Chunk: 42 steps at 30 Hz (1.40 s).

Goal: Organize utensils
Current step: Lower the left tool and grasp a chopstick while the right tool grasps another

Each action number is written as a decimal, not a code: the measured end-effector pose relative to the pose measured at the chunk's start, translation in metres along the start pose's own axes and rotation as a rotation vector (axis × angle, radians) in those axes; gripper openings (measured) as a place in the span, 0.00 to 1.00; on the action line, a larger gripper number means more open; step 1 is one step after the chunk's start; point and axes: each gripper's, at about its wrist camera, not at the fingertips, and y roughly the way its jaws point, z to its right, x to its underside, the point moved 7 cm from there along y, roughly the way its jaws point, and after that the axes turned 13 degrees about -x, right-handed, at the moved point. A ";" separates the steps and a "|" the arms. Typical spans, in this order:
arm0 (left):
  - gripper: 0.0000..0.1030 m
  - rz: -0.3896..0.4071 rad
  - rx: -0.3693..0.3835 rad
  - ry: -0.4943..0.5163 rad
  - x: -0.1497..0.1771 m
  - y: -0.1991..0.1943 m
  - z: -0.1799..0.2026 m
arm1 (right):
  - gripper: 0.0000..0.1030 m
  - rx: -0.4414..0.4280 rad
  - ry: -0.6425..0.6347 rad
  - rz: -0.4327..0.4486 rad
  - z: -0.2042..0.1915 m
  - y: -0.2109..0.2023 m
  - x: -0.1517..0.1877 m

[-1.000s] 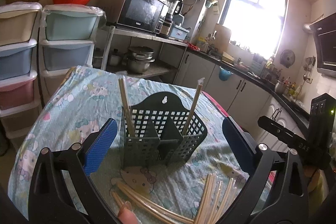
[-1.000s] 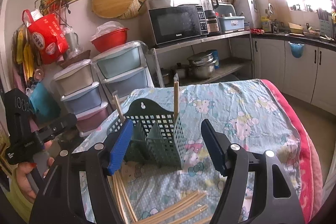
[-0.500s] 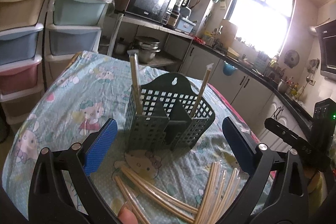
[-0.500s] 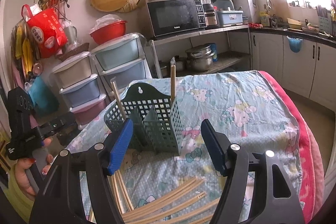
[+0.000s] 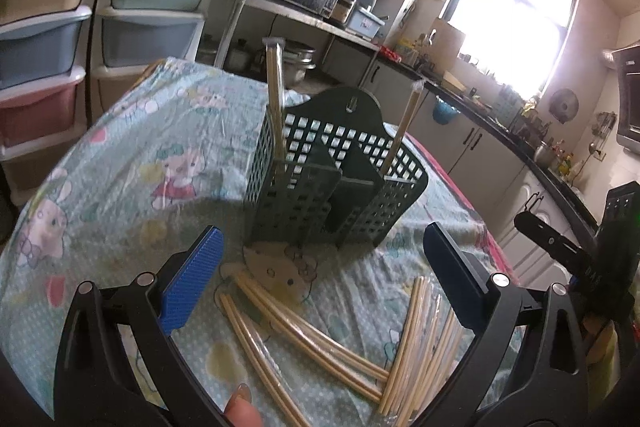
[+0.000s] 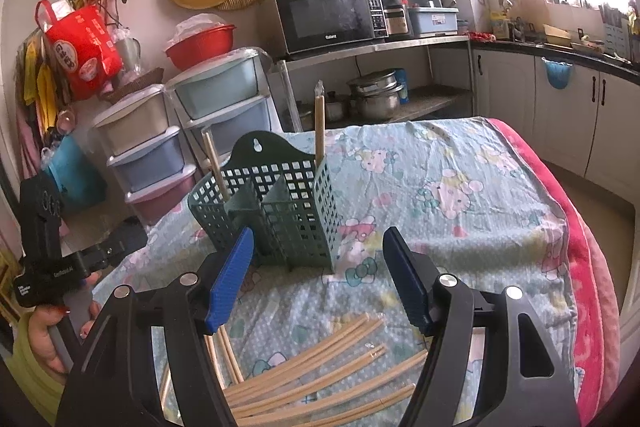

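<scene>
Right gripper above loose chopsticks

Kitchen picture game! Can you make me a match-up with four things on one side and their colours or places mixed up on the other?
Things:
1. utensil holder
2. loose chopsticks
3. bowl
4. microwave

Matches:
A. red, on top of the drawers
B. dark green, standing on the tablecloth
C. black, on the metal shelf
D. lying flat on the tablecloth, in front of the holder

Pairs: 1-B, 2-D, 3-A, 4-C
</scene>
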 end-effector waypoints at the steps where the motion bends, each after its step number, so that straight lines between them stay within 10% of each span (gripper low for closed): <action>1: 0.90 -0.006 -0.001 0.002 0.003 0.001 0.000 | 0.63 0.001 0.001 -0.003 0.001 0.000 0.001; 24: 0.89 -0.192 -0.008 0.037 0.062 0.033 0.004 | 0.63 0.049 0.077 -0.123 0.038 0.016 0.048; 30: 0.63 -0.275 0.030 -0.015 0.071 0.045 0.002 | 0.62 0.050 0.080 -0.132 0.040 0.019 0.049; 42: 0.59 -0.344 0.011 -0.095 0.073 0.071 -0.013 | 0.42 0.068 0.155 -0.229 0.065 0.037 0.066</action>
